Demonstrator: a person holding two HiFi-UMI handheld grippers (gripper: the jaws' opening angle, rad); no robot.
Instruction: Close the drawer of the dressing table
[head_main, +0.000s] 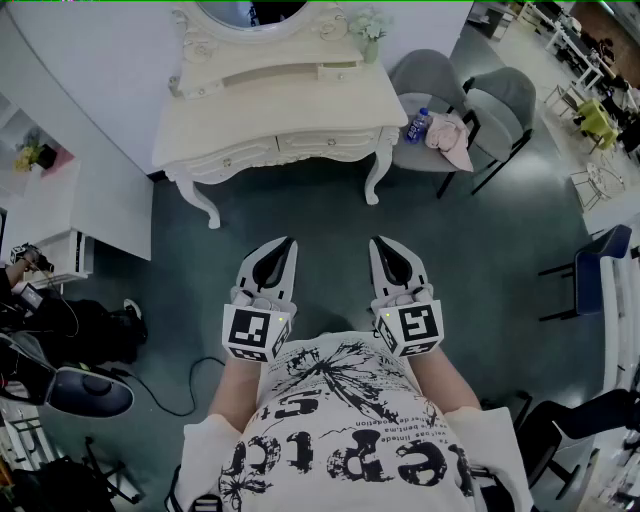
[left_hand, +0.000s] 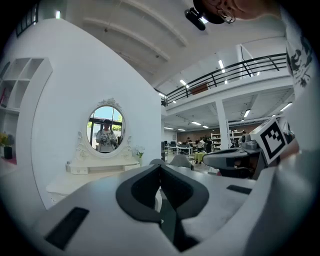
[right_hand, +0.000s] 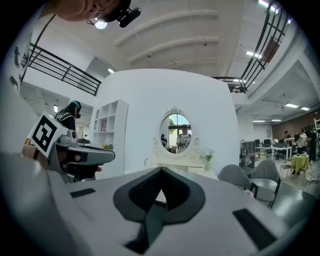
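The cream dressing table (head_main: 250, 115) with an oval mirror stands ahead of me across bare floor; it also shows in the left gripper view (left_hand: 95, 172) and the right gripper view (right_hand: 175, 161). On its raised back shelf, a small drawer (head_main: 338, 72) at the right juts forward a little. The wide front drawers (head_main: 285, 148) look flush. My left gripper (head_main: 289, 242) and right gripper (head_main: 376, 242) are held side by side near my body, well short of the table. Both are shut with nothing between the jaws, as each gripper's own view shows: left (left_hand: 160, 166), right (right_hand: 161, 170).
Two grey chairs (head_main: 500, 105) stand right of the table; the nearer seat holds a water bottle (head_main: 418, 125) and pink cloth (head_main: 450, 140). A white shelf unit (head_main: 60, 205) is at the left, with bags and cables (head_main: 70, 345) below it. A flower vase (head_main: 370, 35) sits on the table.
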